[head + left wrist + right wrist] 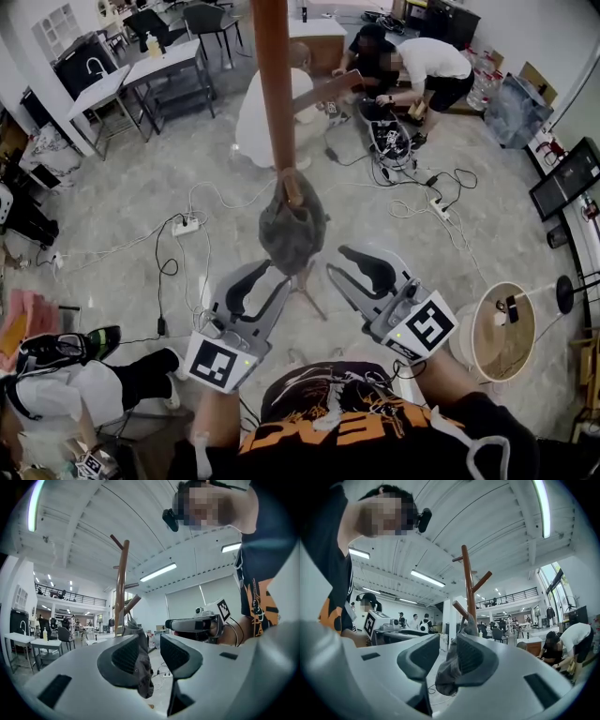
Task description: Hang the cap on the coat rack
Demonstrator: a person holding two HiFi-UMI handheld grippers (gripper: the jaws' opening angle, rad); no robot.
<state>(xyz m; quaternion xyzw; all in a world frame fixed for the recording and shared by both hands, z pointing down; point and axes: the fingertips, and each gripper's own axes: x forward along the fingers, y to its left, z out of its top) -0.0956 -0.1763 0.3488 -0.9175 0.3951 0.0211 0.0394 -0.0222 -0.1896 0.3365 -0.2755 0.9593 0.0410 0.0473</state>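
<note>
the pale grey marbled floor (112,206) takes up most of what i see from above, with white tables (141,70) at its far edge and a few people crouched over gear (422,75) further back. out of it rises the tall brown wooden coat rack (275,84), its round pole upright with short pegs angling off it. close in at the bottom is the person's black t-shirt (337,412) with big orange lettering across it; the letters sit upside down and creased from here, and i can't make the word out. the left grey two-jaw gripper (265,279) has its jaws standing apart, nothing pinched between the dark ribbed pads. the right grey two-jaw gripper (345,267) is the same, jaws apart and gripping nothing. between the two, just past their tips, the soft grey fabric cap (292,230) hangs on a low peg (293,190) of the rack, drooping against the pole. in each gripper view its cloth shows in the gap beside one pad; whether it brushes that pad i can't tell. each gripper carries a white marker cube (222,363) printed with black square patterns only, no words. a small white power strip (187,225) lies among black cables (169,267) on the floor.
</note>
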